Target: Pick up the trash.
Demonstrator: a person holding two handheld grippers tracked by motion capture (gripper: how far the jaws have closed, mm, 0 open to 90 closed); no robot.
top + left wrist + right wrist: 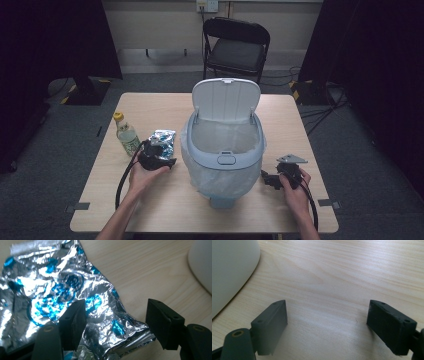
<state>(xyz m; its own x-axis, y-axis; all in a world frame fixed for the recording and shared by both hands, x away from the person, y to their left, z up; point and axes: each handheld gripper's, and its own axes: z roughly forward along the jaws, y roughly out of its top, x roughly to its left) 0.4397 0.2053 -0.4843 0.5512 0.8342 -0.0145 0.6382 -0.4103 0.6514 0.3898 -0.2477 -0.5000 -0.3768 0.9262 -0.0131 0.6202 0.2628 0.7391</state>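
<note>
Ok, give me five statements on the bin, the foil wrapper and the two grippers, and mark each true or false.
1. The bin's lid stands open. True.
2. The foil wrapper already lies inside the bin. False: it lies on the table, left of the bin, next to a bottle.
3. The left gripper's jaws stand apart, with the wrapper's crumpled end between them. True.
4. The right gripper is clamped on the bottle. False: its jaws are open over bare tabletop, right of the bin.
5. The bottle lies on its side. False: it stands upright with its yellow cap on.
</note>
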